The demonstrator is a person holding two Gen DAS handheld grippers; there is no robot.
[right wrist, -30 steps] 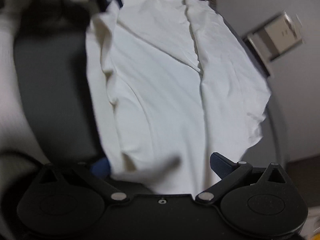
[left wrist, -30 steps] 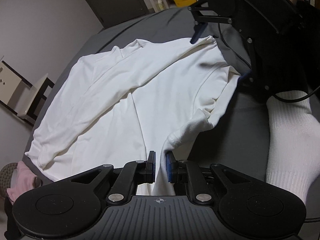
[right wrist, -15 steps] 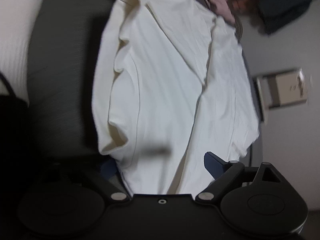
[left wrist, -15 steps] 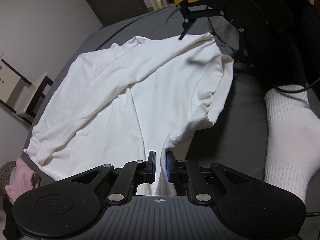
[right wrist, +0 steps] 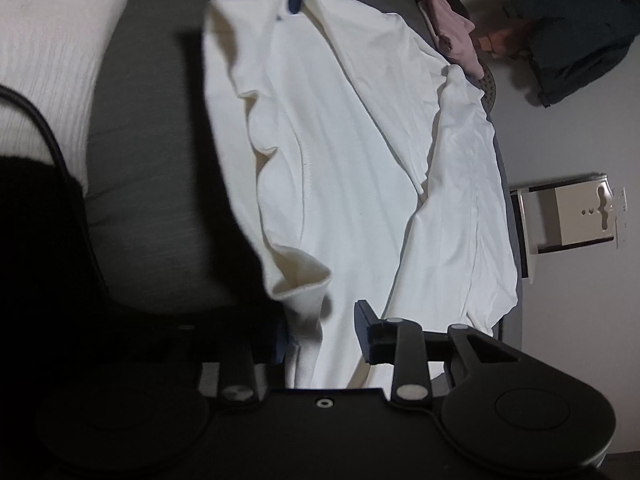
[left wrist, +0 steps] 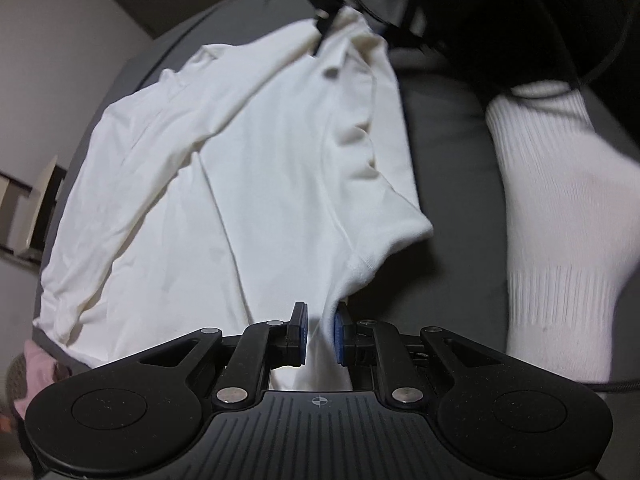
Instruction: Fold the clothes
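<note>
We find no readable text, label, brand or number in either view; the only mark is a small crosshair symbol on the left gripper (left wrist: 319, 334) body.

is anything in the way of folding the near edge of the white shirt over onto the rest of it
Nothing visible blocks it. Both the left gripper and right gripper already have the white shirt between their fingers, and the cloth ahead lies bare on the grey surface. The pink garment sits off the far edge, clear of the fold.
</note>
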